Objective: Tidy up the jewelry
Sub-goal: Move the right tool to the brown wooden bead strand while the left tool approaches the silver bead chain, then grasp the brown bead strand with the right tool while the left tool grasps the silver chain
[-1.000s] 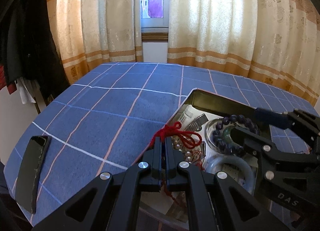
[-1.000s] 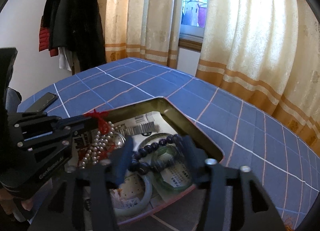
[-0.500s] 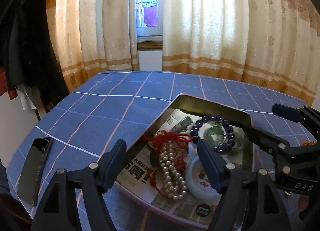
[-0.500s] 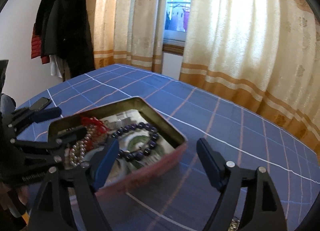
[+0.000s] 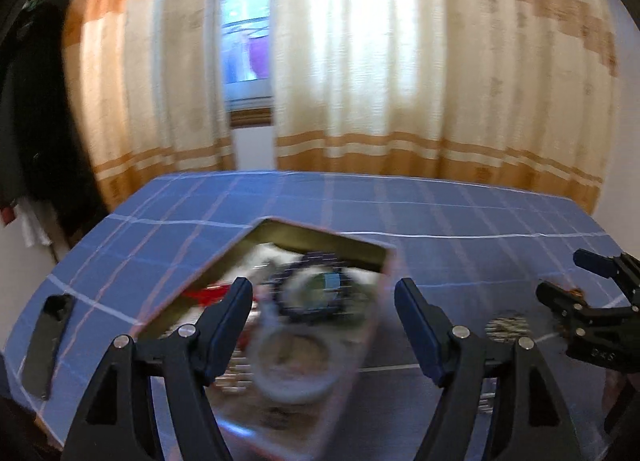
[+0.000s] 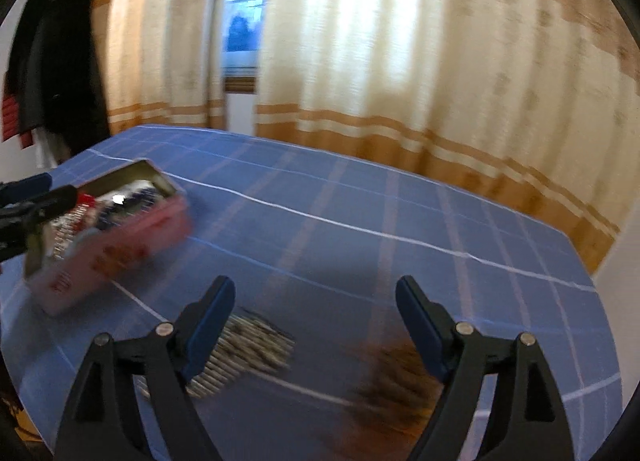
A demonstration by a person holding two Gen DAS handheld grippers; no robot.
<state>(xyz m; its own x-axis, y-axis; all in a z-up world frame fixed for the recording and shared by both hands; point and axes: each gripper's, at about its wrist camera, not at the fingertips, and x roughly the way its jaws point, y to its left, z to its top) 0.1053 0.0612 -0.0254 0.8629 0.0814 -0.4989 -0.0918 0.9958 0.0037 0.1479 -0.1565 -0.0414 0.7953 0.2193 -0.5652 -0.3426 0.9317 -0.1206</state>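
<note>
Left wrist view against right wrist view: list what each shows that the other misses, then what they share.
Only the left wrist view shows the dark phone at the table's left edge and the white bangle inside the tin. Only the right wrist view shows the hanging coats clearly and the blurred brown piece. Both show the pink tin, the silver metal band, the blue checked tablecloth and curtains.

Jewelry in the tin [image 5: 320, 237] is blurred.
</note>
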